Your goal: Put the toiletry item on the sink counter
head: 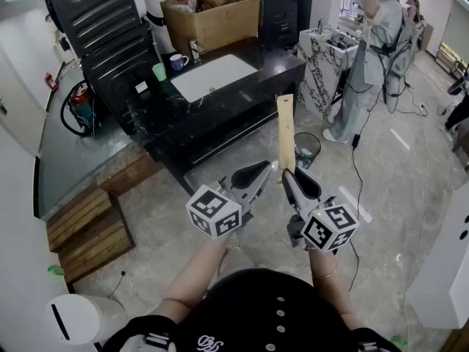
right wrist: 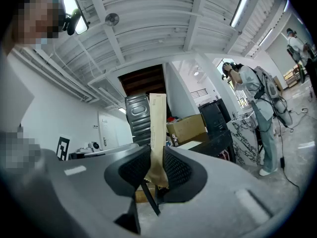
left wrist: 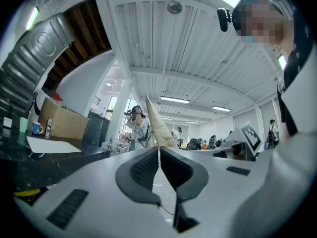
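Observation:
The toiletry item is a long, flat tan package (head: 286, 130) that stands upright, with my right gripper (head: 288, 174) shut on its lower end. In the right gripper view the package (right wrist: 157, 128) rises between the ribbed pads (right wrist: 174, 168). My left gripper (head: 264, 171) is just to the left of it, jaws pressed together with nothing between them. In the left gripper view the package (left wrist: 159, 128) shows just beyond the closed tips (left wrist: 159, 155). The black sink counter (head: 267, 70) with its white basin (head: 212, 75) lies ahead, some way off across the floor.
A cardboard box (head: 212, 13), a green cup (head: 159, 72) and a blue mug (head: 177, 62) sit on the counter. A person (head: 374, 57) stands by a marbled table (head: 322, 68) at the right. A bin (head: 306, 149) and wooden steps (head: 88, 229) stand on the floor.

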Demonstrator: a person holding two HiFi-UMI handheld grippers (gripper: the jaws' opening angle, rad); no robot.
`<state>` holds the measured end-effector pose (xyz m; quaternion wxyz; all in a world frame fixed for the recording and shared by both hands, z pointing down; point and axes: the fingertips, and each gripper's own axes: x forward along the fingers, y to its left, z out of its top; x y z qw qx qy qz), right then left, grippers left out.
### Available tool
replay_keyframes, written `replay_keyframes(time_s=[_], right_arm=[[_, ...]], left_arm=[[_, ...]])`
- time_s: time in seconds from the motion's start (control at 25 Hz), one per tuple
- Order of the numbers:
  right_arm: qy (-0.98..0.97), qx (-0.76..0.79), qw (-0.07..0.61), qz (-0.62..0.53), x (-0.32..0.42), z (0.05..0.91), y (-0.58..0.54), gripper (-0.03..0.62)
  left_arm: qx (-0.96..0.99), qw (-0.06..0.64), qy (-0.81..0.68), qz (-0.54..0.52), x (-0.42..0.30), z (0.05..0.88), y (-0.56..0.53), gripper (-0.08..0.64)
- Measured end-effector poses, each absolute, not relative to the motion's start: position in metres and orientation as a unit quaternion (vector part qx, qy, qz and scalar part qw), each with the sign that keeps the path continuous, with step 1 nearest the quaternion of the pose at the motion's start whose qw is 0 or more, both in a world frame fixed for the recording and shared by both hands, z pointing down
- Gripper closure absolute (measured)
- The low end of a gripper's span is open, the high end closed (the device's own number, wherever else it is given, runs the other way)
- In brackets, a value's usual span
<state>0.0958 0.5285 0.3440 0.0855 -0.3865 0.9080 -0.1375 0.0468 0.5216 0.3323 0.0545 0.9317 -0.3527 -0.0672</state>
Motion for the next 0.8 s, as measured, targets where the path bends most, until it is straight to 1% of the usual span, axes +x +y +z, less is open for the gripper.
replay_keyframes(time_s=[0.12, 0.4, 0.6, 0.8], right_arm=[[0.913, -0.378, 0.079, -0.135, 0.089, 0.344, 0.529, 0.514], [0.915, -0.367, 0.085, -0.143, 0.082, 0.346, 0.53, 0.515], [0.908, -0.356, 0.118, -0.184, 0.087, 0.344, 0.53, 0.514], [0.911, -0.356, 0.111, -0.177, 0.087, 0.342, 0.524, 0.514]], left_arm=[[0.931, 0.08, -0.345, -0.089, 0.047, 0.33, 0.518, 0.538], [0.928, 0.1, -0.339, -0.116, 0.046, 0.327, 0.516, 0.537], [0.923, 0.107, -0.349, -0.119, 0.043, 0.328, 0.514, 0.537], [0.923, 0.105, -0.356, -0.103, 0.043, 0.333, 0.516, 0.537]])
